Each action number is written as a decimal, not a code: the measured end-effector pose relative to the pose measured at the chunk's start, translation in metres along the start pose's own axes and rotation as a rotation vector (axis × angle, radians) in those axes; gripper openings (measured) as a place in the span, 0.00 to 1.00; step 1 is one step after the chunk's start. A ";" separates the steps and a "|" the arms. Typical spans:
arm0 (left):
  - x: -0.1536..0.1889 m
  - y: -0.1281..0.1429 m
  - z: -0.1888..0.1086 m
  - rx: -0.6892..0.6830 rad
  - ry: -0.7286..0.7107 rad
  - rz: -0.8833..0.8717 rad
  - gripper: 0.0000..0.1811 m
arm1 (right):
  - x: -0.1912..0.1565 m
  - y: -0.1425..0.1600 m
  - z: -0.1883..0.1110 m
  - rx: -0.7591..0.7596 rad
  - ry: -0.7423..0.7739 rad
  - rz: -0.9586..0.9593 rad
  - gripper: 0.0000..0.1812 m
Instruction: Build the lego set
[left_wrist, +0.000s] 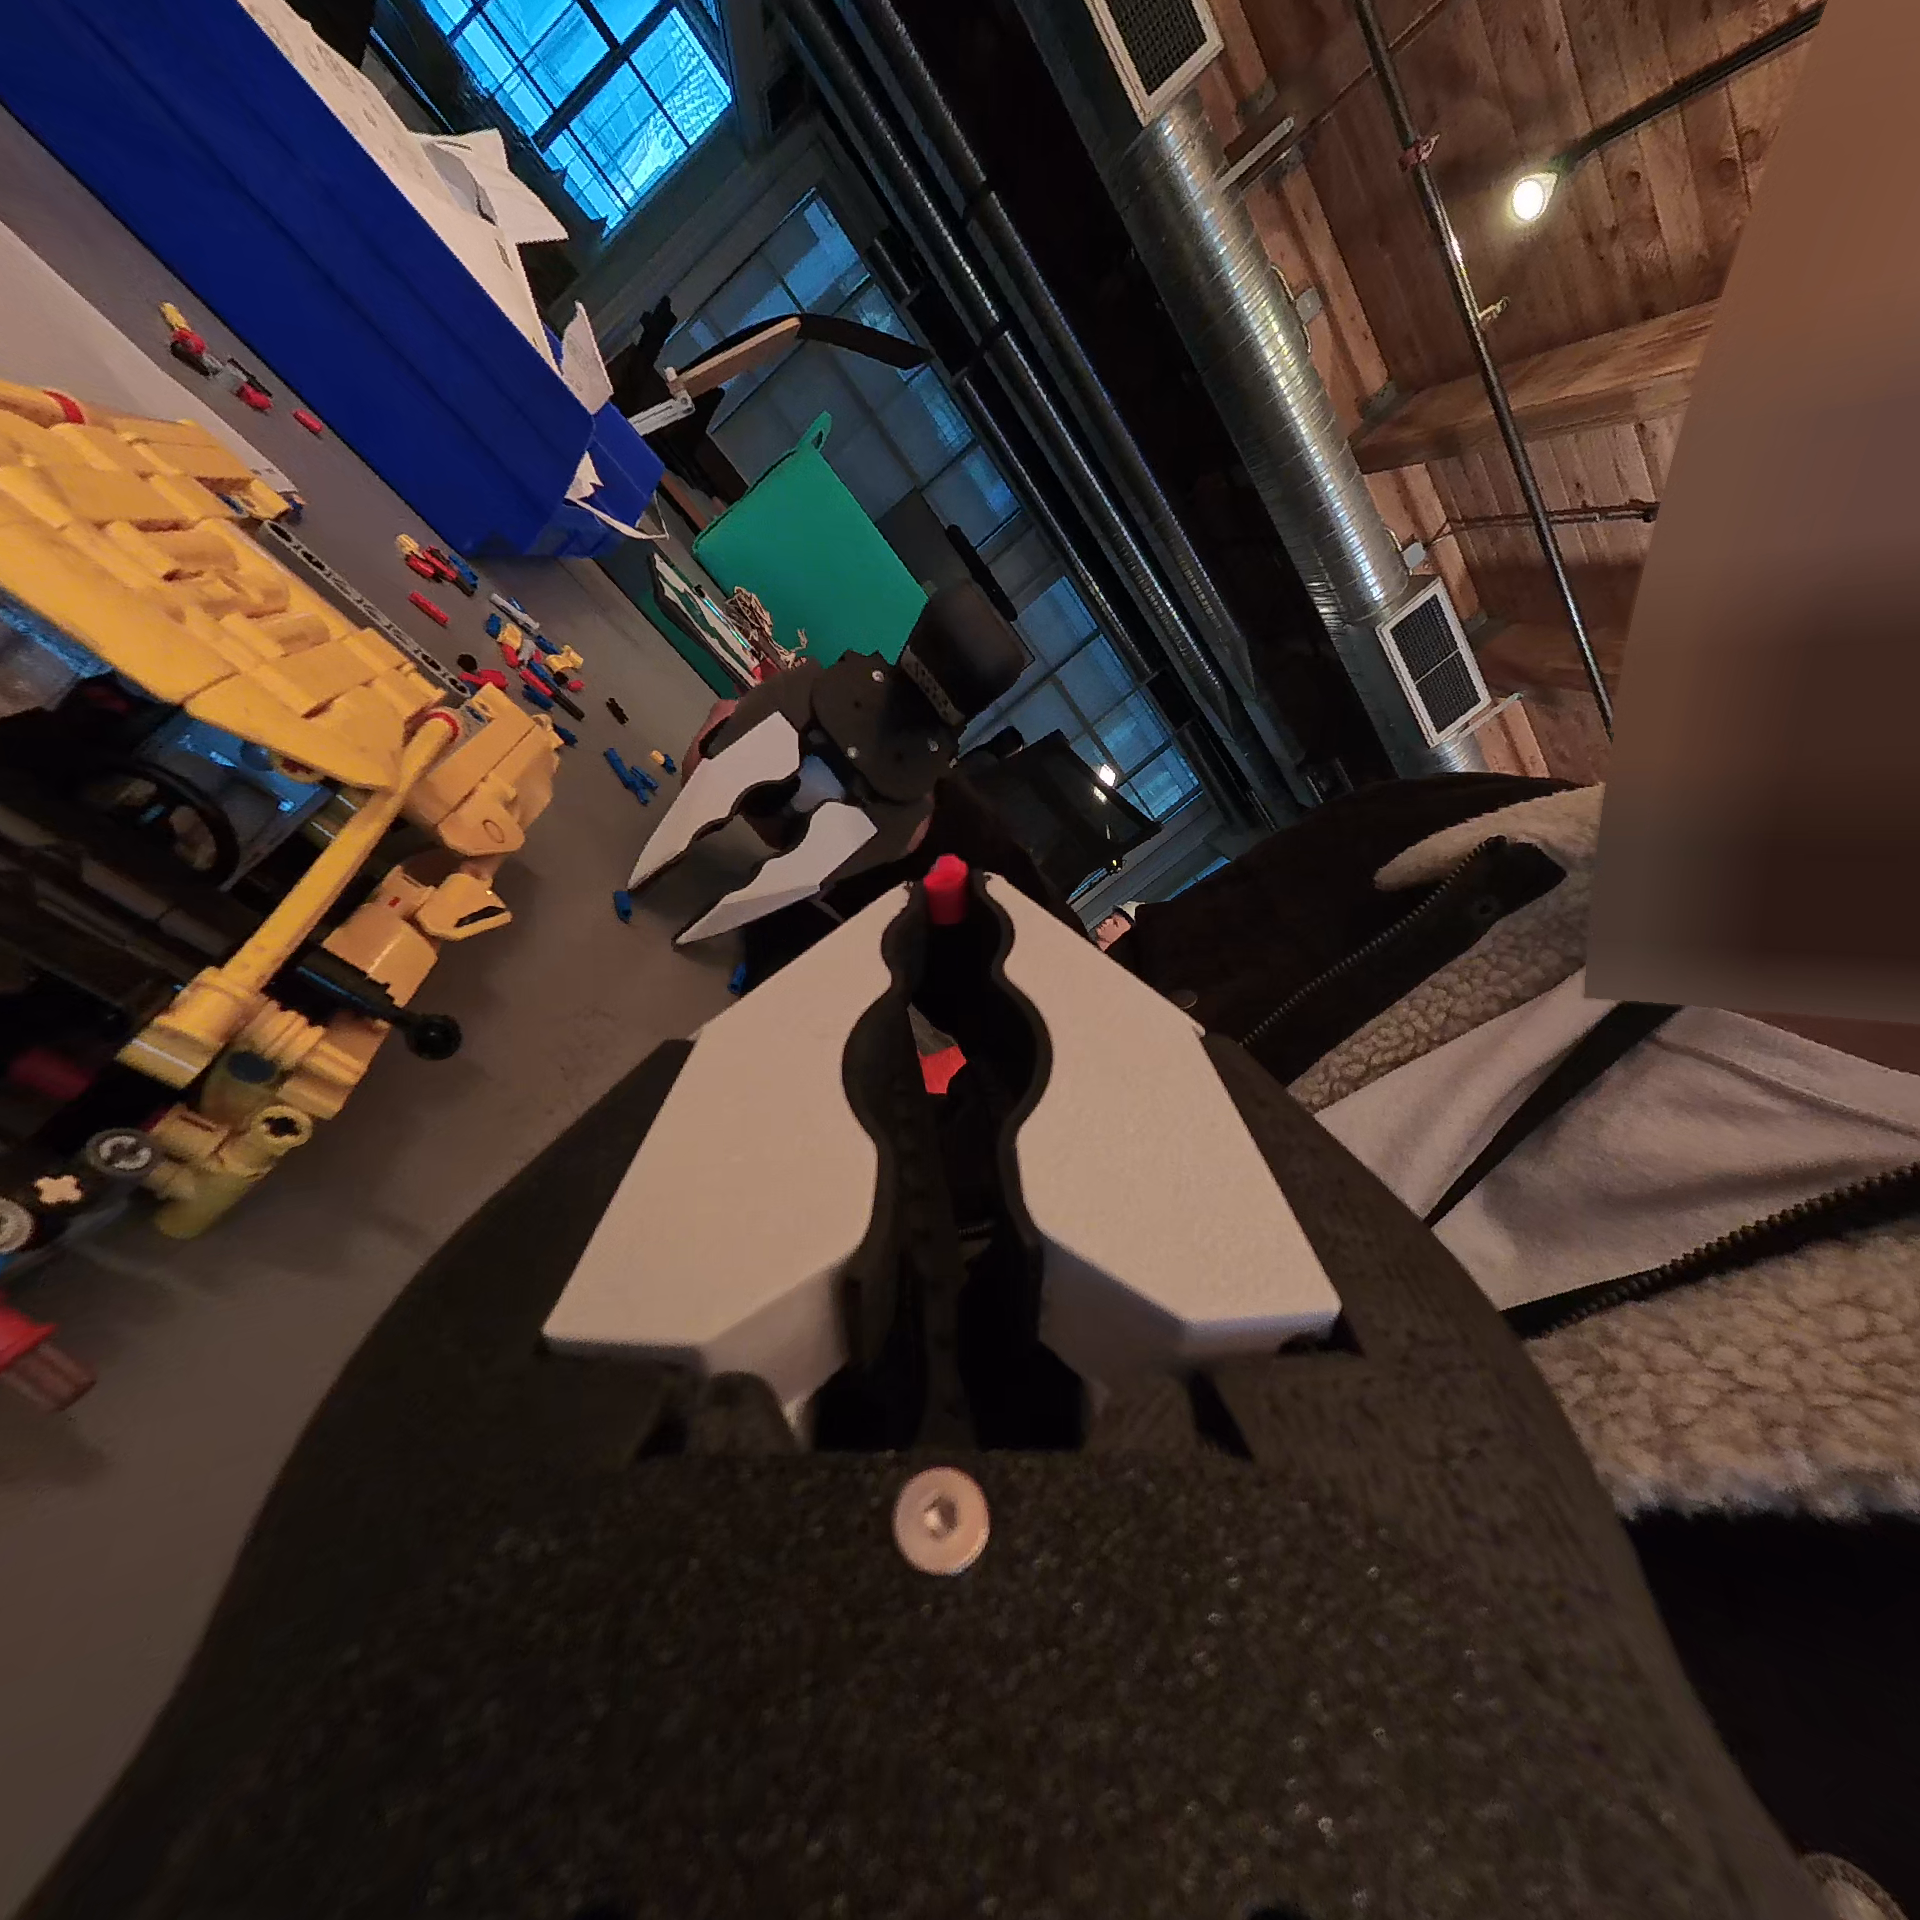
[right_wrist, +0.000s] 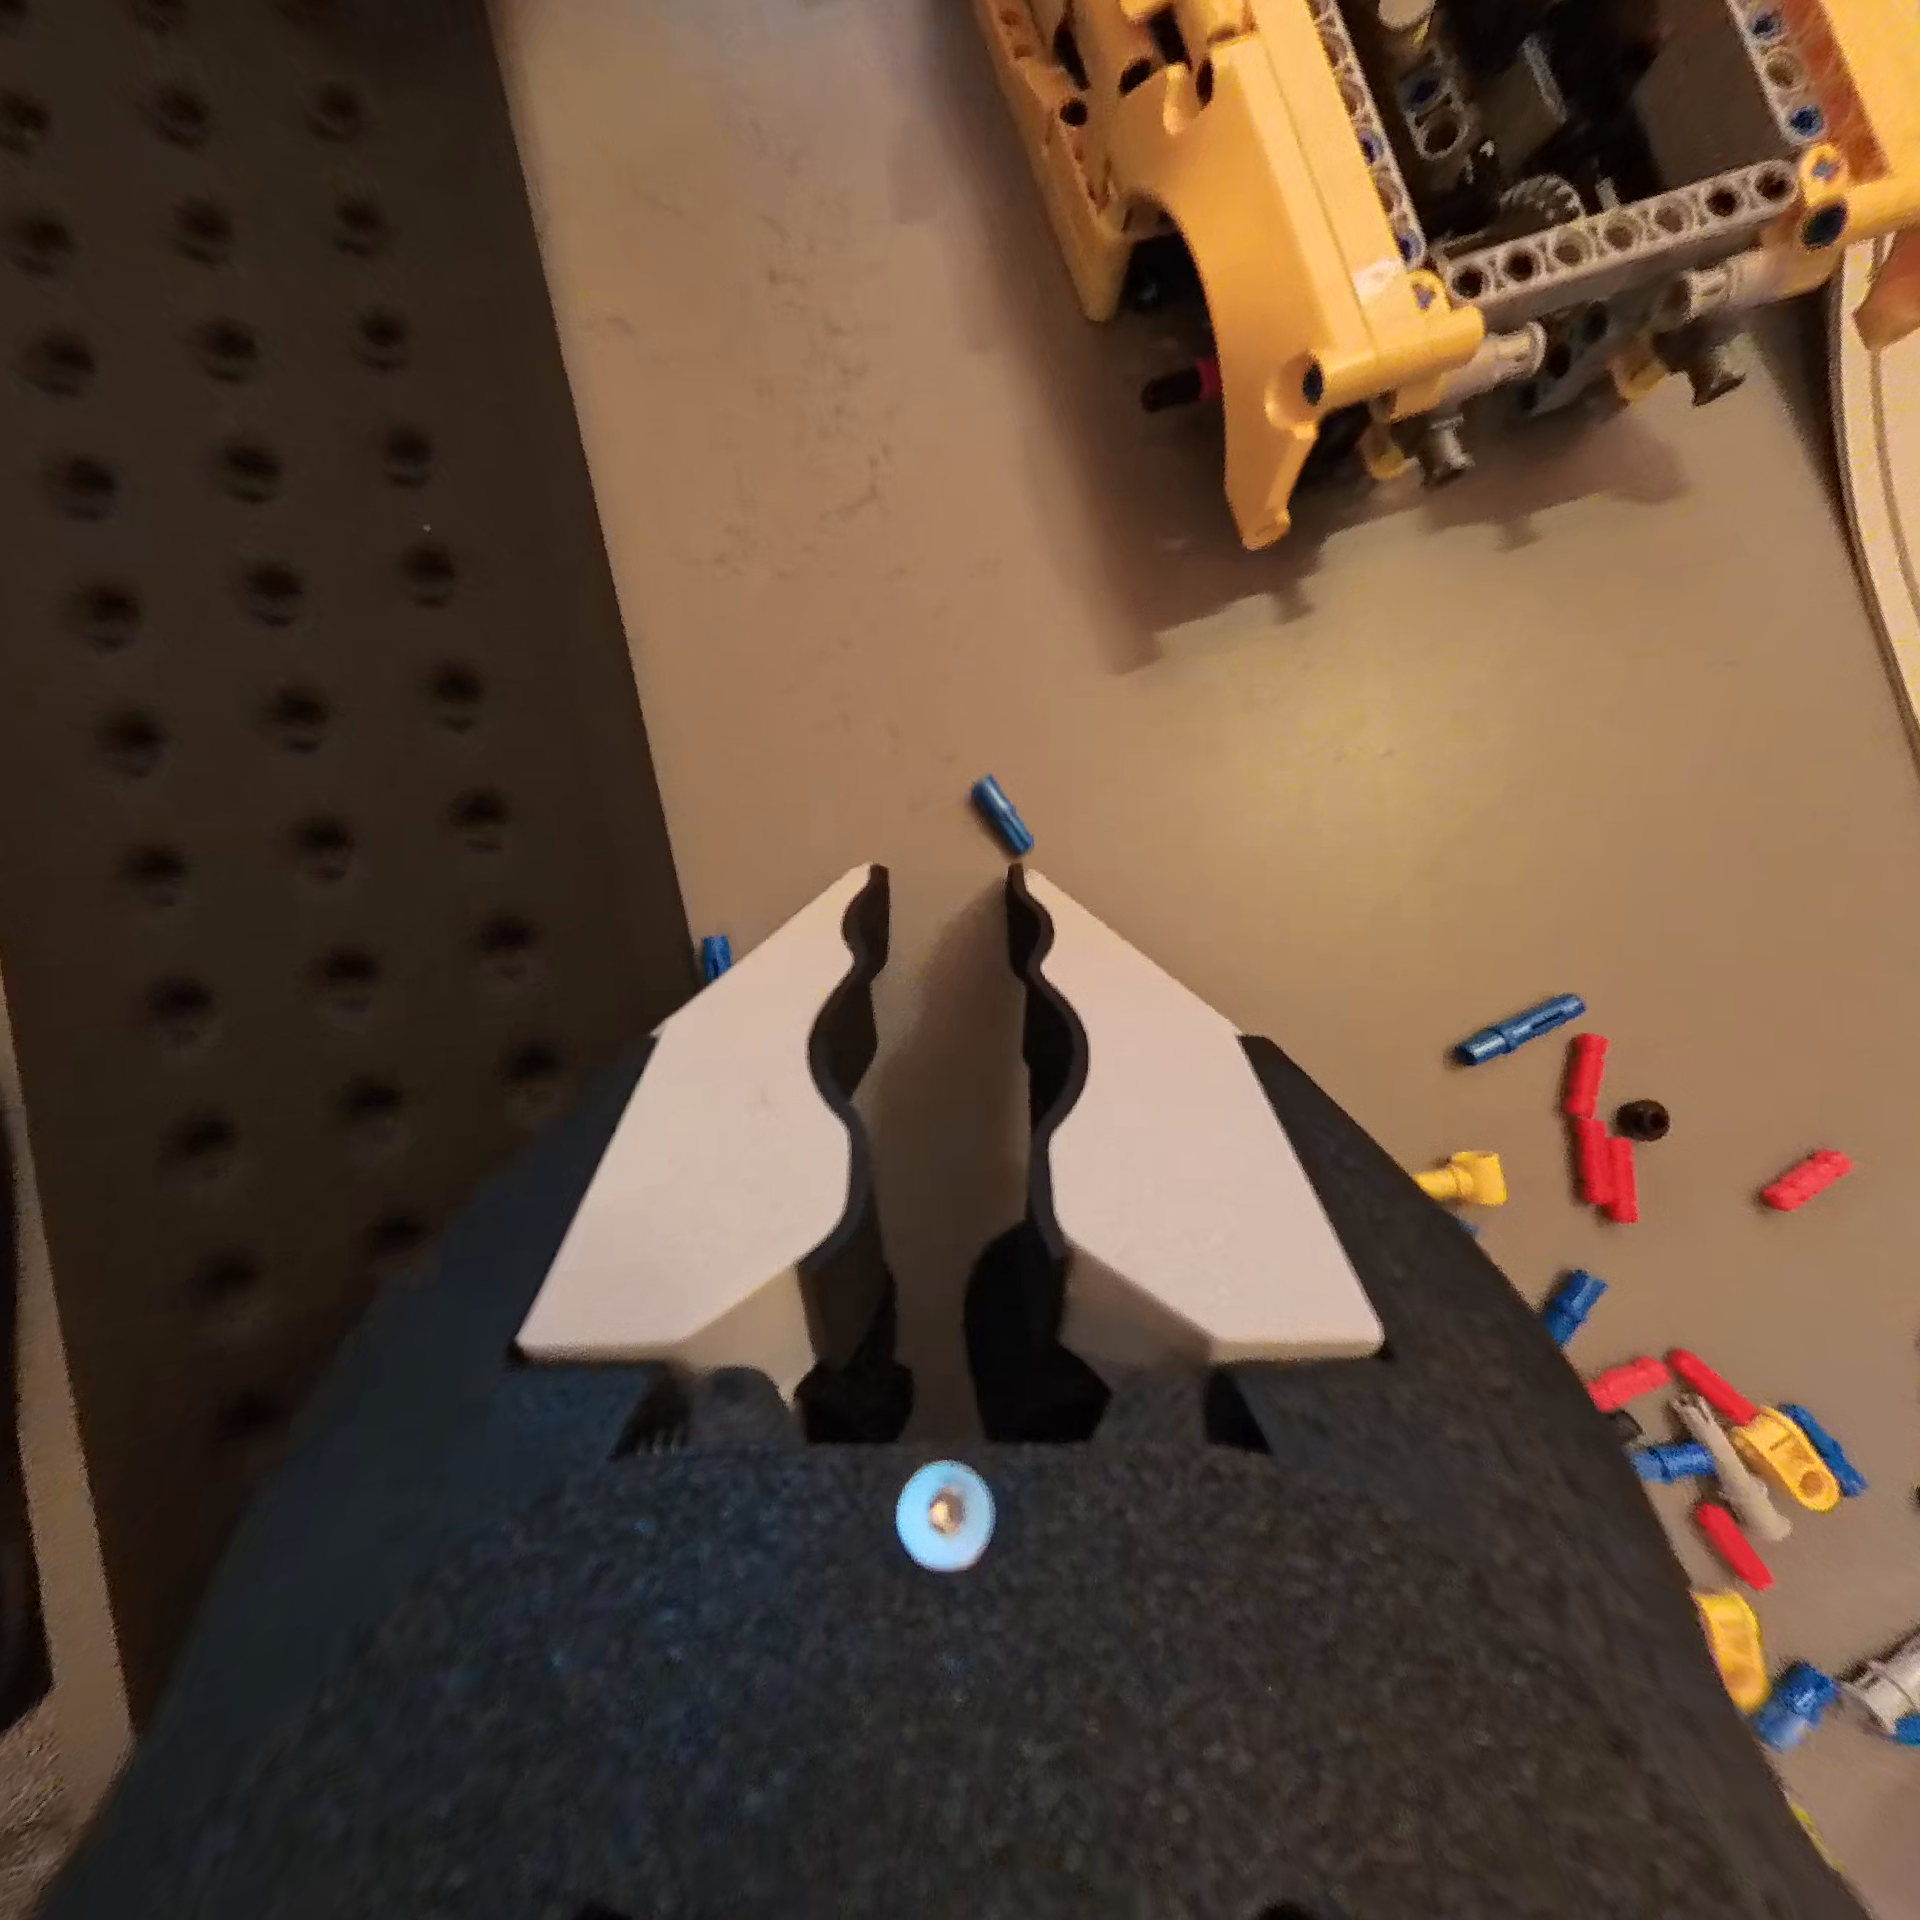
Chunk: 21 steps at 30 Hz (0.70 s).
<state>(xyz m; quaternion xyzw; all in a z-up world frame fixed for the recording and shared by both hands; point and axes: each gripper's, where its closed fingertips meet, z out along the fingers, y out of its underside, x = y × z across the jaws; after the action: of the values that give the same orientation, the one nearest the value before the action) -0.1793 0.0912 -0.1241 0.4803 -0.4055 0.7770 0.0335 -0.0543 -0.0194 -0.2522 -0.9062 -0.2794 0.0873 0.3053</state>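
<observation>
Two grippers are shown: left gripper (left_wrist: 945, 883) pinching a red pin (left_wrist: 945, 891); right gripper (right_wrist: 948, 871) spread, a blue pin (right_wrist: 1001, 816) just beyond its tips, near the yellow model (right_wrist: 1351, 249).

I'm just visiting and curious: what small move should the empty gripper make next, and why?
Probably ease the right gripper forward and close on the blue pin just beyond its open fingertips. The left gripper already pinches a red pin, so the right one seems free to pick up a part.
</observation>
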 end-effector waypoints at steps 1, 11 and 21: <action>0.000 0.000 0.000 0.001 0.001 -0.001 0.04 | -0.002 -0.004 0.002 0.020 -0.003 0.002 0.12; 0.000 0.000 0.000 0.002 0.005 -0.005 0.04 | 0.019 -0.025 0.018 0.075 0.048 0.014 0.16; 0.002 0.000 0.000 0.002 0.011 -0.004 0.04 | 0.030 -0.037 0.024 0.083 0.074 0.002 0.12</action>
<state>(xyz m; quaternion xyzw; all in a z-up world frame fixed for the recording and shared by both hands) -0.1805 0.0905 -0.1229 0.4767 -0.4037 0.7800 0.0369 -0.0541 0.0331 -0.2486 -0.8956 -0.2630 0.0658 0.3527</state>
